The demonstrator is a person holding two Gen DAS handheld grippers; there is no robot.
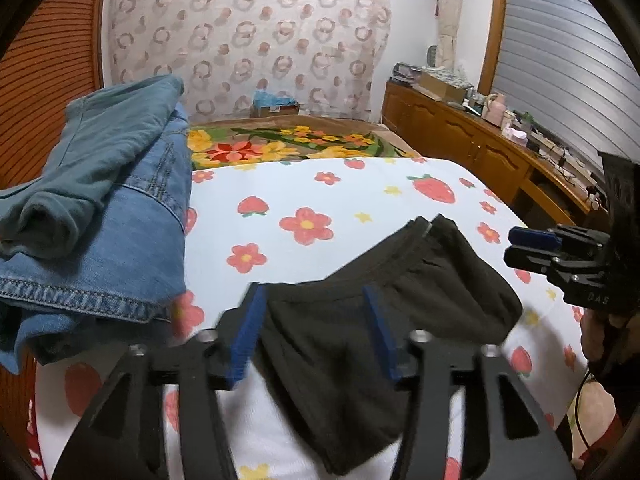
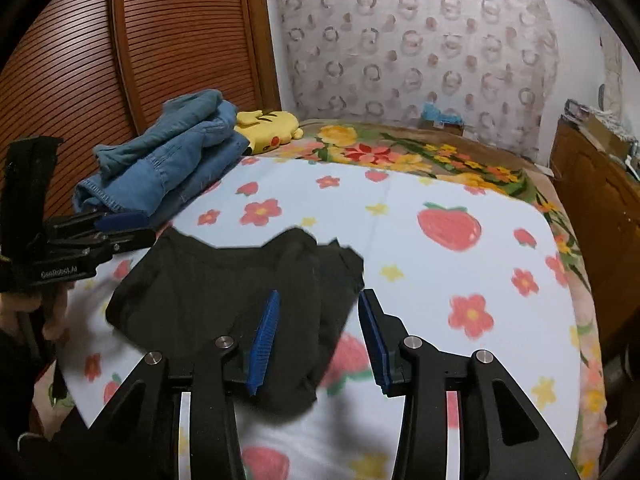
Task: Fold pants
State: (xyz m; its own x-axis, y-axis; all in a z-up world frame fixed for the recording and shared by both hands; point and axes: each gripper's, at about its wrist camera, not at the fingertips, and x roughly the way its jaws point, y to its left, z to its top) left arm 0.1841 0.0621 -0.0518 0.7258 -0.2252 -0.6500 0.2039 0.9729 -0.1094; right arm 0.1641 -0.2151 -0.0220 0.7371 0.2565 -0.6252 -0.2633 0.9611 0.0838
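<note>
Pants (image 1: 384,316) lie folded on strawberry sheet (image 1: 360,196), right of denim pile (image 1: 120,240). Left gripper (image 1: 316,332) and right gripper (image 2: 316,336) hover above, jaws apart, empty; likely released after fold.

Both units same build: black plastic frames with triangular cut-outs in the arms, silver round-head pivot screws on top, ribbed blue pads lining the inner face of each finger. Left gripper (image 1: 316,328), right gripper (image 2: 318,336). Seen side-on from the other camera, each shows a black body with small silver screws. White lettering on the left unit's side reads "GenRobot.AI"; the right's shows only partial letters. Thin black cable hangs below the right handle.
</note>
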